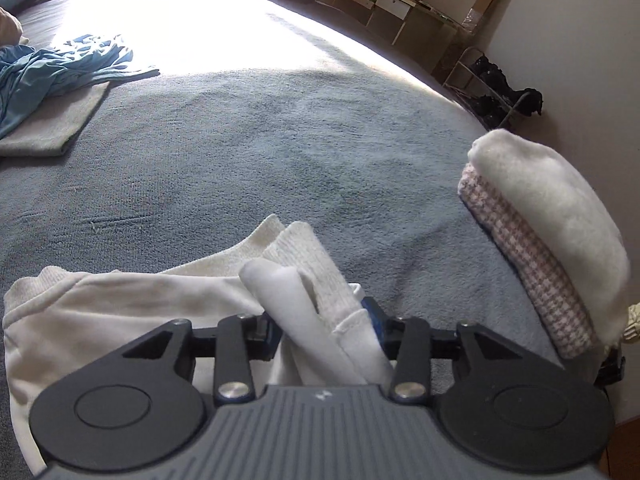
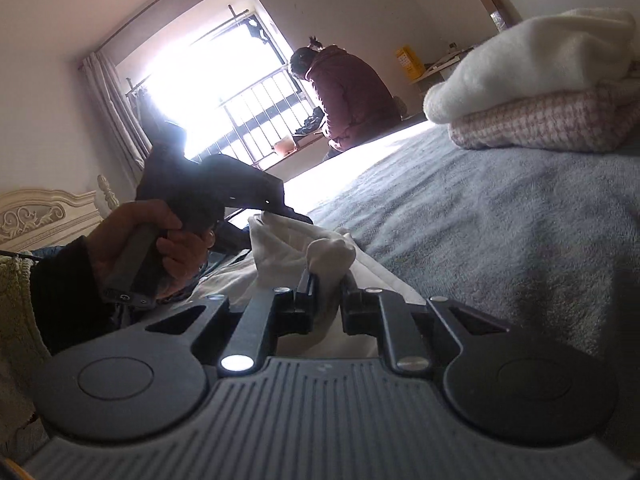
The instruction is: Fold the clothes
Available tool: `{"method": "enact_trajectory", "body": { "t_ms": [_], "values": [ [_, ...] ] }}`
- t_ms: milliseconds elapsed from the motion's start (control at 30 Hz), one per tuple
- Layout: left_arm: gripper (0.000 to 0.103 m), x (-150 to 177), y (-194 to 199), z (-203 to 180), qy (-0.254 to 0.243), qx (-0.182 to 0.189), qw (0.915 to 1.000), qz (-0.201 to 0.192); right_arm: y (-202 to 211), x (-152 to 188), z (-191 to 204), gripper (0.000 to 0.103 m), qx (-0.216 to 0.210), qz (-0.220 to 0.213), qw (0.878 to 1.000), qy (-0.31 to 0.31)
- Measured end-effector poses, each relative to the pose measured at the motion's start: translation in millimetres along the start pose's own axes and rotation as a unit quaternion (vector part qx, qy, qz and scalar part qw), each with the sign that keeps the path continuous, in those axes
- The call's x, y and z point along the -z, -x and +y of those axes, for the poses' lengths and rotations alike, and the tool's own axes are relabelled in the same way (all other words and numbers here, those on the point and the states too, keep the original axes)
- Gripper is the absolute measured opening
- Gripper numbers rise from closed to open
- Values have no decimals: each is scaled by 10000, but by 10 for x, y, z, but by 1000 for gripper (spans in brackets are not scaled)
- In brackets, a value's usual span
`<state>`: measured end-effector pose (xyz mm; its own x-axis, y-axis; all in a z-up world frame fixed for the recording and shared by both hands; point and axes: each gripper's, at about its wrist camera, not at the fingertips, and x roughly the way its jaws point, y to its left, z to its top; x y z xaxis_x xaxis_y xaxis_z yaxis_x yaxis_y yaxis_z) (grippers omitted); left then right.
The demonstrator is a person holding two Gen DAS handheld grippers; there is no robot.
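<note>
On grey fleece bed (image 1: 280, 128), cream-white knit garment (image 1: 120, 304) lies btwn both tools: left tool (image 1: 326, 320) half-open w/ cloth bunched between, right tool (image 2: 326, 300) pinched tight on a fold.

A person in a maroon jacket (image 2: 348, 96) sits by the barred window (image 2: 240, 100); a shoe rack (image 1: 496, 88) stands near the wall, beside shelves (image 1: 404, 8).

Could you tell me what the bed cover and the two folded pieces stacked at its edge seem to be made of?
Bed cover: grey, looks like short-pile fleece or terry, matte and nubby. Top folded piece: white, probably plush fleece, with a fuzzy nap. Lower folded piece: seemingly woven fabric, judging by its pink-and-white houndstooth check.
</note>
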<state>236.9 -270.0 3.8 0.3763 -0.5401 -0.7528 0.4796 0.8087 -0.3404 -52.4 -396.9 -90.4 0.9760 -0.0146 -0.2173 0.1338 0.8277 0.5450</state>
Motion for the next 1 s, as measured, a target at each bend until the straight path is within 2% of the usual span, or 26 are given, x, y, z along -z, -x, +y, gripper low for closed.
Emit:
{"method": "enact_trajectory", "body": {
  "t_ms": [67,200,300,433,467,533,600,700,767,800,833,867,900,1000],
  "values": [
    [59,53,215,4,-95,247,9995,-194,-48,58,-185,11,-62,178,9987,-463],
    [62,314,857,-49,-678,409,9951,-599,-110,93,-457,11,-288,323,9898,-1355],
    [73,733,1353,-96,-1384,323,9864,-823,-134,98,-554,11,-433,414,9819,-1799],
    [74,1439,1737,-67,-2017,-84,9758,-845,-193,51,-654,15,-665,645,9681,-2329],
    [74,1619,1803,-47,-2111,-190,9735,-865,-206,28,-668,18,-721,719,9650,-2419],
    [74,1931,1897,7,-2230,-336,9698,-930,-199,-44,-604,27,-775,865,9663,-2296],
    [74,2184,1937,59,-2274,-456,9677,-987,-221,-110,-522,40,-791,1031,9679,-2153],
    [74,2429,1839,85,-2361,-773,9642,-924,-307,-186,-410,46,-785,1253,9698,-1939],
    [71,2503,1734,75,-2434,-1017,9598,-963,-387,-234,-339,43,-638,1393,9729,-1730],
    [69,2524,1681,75,-2446,-1106,9581,-1002,-415,-261,-310,37,-532,1410,9750,-1634],
    [59,2538,1636,82,-2422,-1149,9578,-1041,-427,-286,-274,23,-420,1408,9774,-1519],
    [51,2550,1603,103,-2357,-1111,9593,-1088,-421,-309,-239,20,-333,1390,9797,-1406],
    [51,2570,1580,125,-2302,-1072,9603,-1159,-386,-323,-232,15,-285,1358,9811,-1347],
    [38,2640,1545,141,-2347,-1185,9550,-1375,-383,-358,-194,13,-172,1308,9844,-1166]
  ]
}}
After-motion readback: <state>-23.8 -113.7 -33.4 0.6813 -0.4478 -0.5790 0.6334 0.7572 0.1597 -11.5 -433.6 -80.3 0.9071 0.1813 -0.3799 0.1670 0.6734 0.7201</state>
